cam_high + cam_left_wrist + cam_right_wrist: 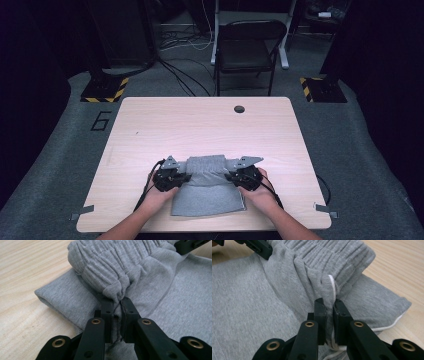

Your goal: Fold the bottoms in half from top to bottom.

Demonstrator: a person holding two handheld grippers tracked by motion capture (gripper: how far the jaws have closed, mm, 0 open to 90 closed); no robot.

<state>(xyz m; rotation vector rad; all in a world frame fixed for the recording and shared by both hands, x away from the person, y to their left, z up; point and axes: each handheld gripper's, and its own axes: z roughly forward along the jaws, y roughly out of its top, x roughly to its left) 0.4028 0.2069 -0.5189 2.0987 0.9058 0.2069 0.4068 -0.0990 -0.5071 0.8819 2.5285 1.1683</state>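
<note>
A grey garment (207, 192) with a ribbed elastic waistband (207, 165) lies folded near the table's front edge. My left gripper (176, 176) pinches the waistband's left end, and its own view shows the grey fabric (107, 272) bunched between the closed jaws of the left gripper (117, 305). My right gripper (239, 176) pinches the right end. In the right gripper view the fabric (312, 267) and a white drawstring (333, 286) sit between the jaws of the right gripper (329, 304). The waistband is lifted and folded back over the flat part.
The light wooden table (200, 125) has a round cable hole (239, 108) at the back. A black folding chair (247, 45) stands behind the table. Black stands with yellow-striped bases (104, 89) sit at both far corners on grey carpet.
</note>
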